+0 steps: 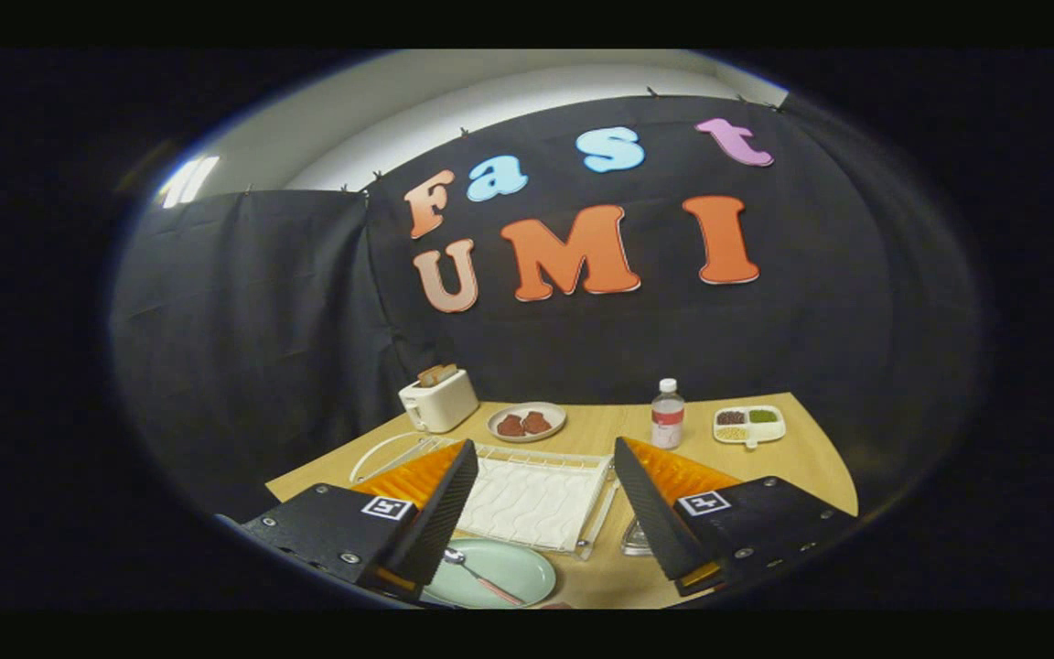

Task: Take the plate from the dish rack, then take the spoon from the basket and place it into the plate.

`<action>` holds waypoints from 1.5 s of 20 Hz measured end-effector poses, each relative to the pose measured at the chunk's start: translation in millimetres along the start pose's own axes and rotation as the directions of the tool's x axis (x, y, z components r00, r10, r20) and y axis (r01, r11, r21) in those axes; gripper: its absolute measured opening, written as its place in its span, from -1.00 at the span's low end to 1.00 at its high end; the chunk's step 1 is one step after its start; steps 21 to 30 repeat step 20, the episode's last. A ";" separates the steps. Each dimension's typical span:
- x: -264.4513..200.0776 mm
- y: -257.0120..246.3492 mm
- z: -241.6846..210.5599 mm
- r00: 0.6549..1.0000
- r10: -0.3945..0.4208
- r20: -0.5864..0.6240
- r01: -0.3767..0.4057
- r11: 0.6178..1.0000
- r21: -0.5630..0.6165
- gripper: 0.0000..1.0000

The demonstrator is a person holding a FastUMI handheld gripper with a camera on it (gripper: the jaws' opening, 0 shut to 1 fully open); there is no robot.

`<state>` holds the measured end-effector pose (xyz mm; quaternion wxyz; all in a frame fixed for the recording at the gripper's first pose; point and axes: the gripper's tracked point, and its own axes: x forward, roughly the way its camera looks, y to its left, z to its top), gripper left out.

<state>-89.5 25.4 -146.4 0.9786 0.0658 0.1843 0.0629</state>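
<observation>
The wooden bench (820, 458) runs out ahead of me to the black cloth wall (243, 348) at its far edge. The biggest thing on it is the white dish rack (532, 499), lying flat just ahead of my fingers and showing in the gap between them; its wire rim curves off behind my left finger. My gripper (541, 517) hangs above the near part of the bench with its fingers spread wide and nothing between them. Neither finger touches anything that I can see.

Below the gap, near my left finger, the pale green plate (513, 567) sits flat on the bench, just in front of the rack's near edge. The spoon (477, 566) lies in the plate, bowl toward my left finger, its handle slanting across the plate toward the near rim. Part of the plate is hidden under my left finger.

At the far left of the bench stands a white toaster (438, 401) with bread in its slots. Just beside it is a shallow dish (527, 422) carrying two brown pieces. Farther right, well apart from that dish, stands a clear bottle (668, 415) with a white cap, and beyond it a small white divided tray (748, 425) with dark, green and yellowish fillings. By the inner side of my right finger a small clear object (634, 540) rests on the bench; I cannot tell what it is.
</observation>
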 end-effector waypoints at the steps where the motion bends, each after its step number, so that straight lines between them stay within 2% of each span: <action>1: -0.8 -1.8 8.7 1.000 -0.011 0.023 0.011 1.000 -0.011 0.84; 6: -4.9 -14.2 37.2 0.993 -0.066 0.097 0.069 0.997 -0.026 0.90; 18: -15.1 -21.8 39.1 0.984 -0.136 0.117 0.142 0.989 -0.045 0.92; 30: -15.7 -22.0 34.2 0.985 -0.139 0.104 0.143 0.989 -0.035 0.92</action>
